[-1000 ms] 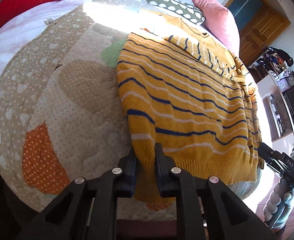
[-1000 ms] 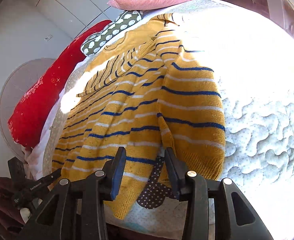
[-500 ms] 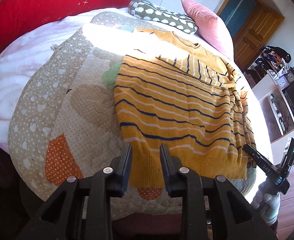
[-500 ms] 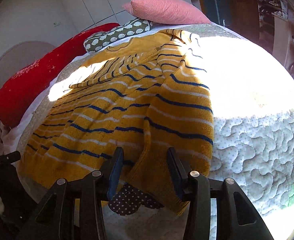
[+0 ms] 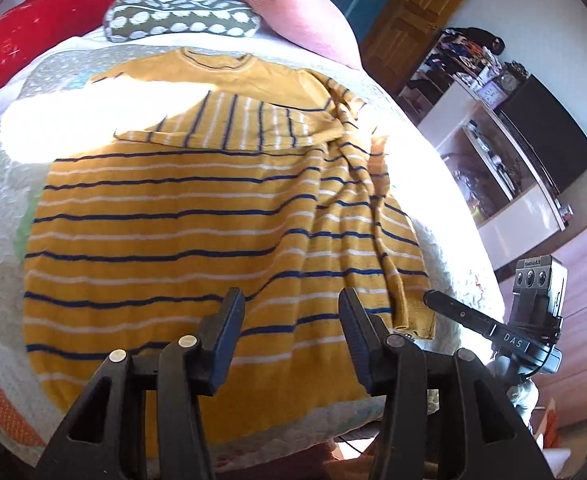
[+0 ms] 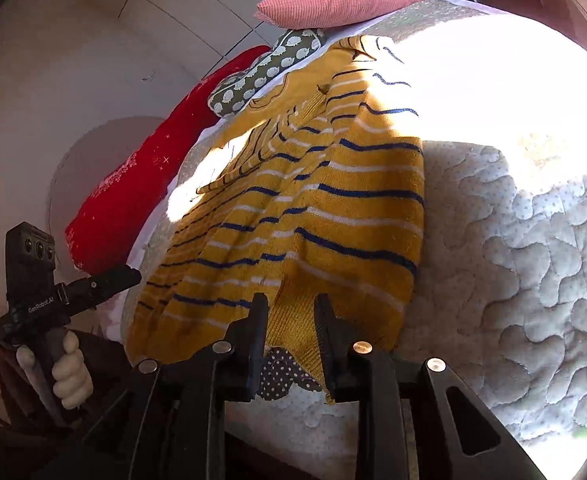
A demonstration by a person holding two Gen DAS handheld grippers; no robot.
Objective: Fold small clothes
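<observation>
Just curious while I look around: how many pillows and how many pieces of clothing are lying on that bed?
Pillows: 3 (red pillow, green pillow with white spots, pink ribbed pillow)
Clothes: 1 (mustard-yellow knitted sweater with navy and white stripes)
Total: 4

Hard sunlight blows out white patches on the quilt [image 6: 493,80] beside the striped sweater [image 5: 173,220]; the sweater's folds cast sharp shadows. Fisheye bending and dark vignetting ring both views.

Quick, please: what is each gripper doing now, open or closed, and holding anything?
Left gripper: open, just been opening, holds nothing, above the sweater.
Right gripper: closing, sweater hem between its jaws; grip cannot be told.
</observation>
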